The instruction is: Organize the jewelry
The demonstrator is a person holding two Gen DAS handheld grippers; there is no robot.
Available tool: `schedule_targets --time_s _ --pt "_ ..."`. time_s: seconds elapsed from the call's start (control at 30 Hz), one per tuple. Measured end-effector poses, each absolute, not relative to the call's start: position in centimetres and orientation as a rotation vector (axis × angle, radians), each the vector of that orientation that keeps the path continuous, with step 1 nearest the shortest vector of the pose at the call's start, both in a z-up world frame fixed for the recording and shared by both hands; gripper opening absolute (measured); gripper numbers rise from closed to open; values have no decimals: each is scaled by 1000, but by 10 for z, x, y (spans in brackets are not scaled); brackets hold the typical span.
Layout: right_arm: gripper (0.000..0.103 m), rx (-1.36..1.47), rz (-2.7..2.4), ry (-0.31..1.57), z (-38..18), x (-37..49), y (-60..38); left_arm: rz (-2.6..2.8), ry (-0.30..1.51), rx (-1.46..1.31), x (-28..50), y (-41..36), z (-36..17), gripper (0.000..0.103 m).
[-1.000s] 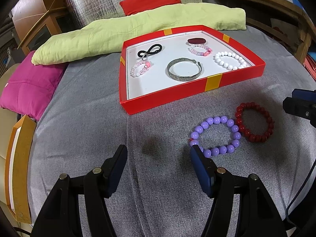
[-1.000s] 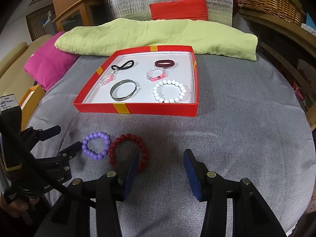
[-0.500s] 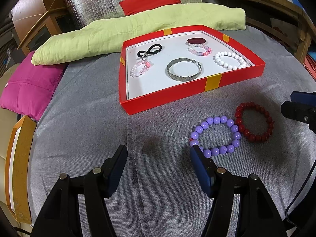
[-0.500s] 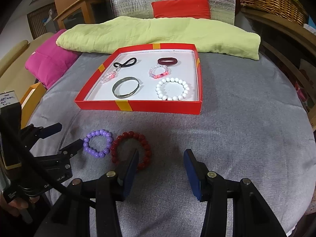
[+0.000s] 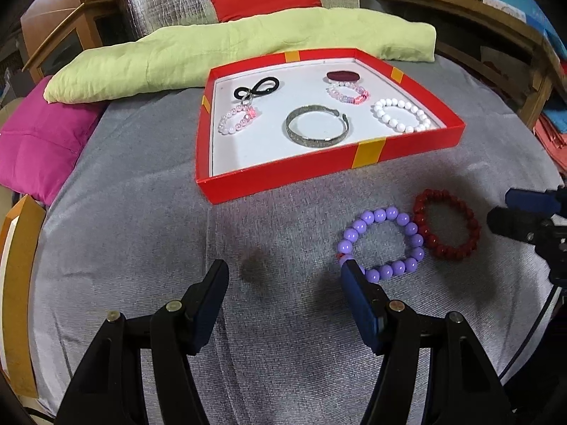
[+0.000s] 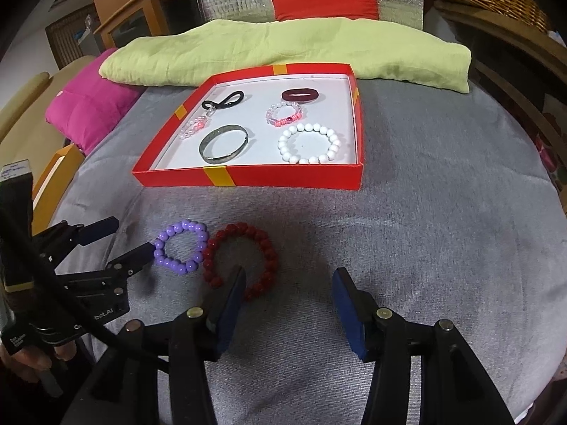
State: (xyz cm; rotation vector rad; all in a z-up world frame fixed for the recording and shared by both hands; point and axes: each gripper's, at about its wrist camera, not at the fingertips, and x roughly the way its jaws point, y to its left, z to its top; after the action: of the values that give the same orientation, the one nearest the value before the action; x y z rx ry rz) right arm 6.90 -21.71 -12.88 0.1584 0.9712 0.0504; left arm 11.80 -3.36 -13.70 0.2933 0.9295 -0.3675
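Two beaded bracelets lie loose on the grey cloth in front of the red tray, both grippers spread wide and empty.

Partial white lettering, "bot.AI", shows on the left gripper's body in the right wrist view. The purple bead bracelet [image 5: 382,239] and the dark red bead bracelet [image 5: 447,224] touch side by side near the cloth's front edge, just short of the red tray [image 5: 283,177], which holds a metal bangle [image 5: 316,130], a white bead bracelet [image 5: 400,115] and smaller pieces. The left gripper [image 5: 283,276] is released, its right finger tip at the purple bracelet's near rim. The right gripper [image 6: 288,279] is released too, its left finger overlapping the red bracelet's near side; contact unclear.
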Motion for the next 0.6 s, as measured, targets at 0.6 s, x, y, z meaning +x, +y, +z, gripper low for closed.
schedule_targets --time_s 0.6 --pt "28 159 58 972 -145 79 -212 -441 943 223 125 -48 -147 66"
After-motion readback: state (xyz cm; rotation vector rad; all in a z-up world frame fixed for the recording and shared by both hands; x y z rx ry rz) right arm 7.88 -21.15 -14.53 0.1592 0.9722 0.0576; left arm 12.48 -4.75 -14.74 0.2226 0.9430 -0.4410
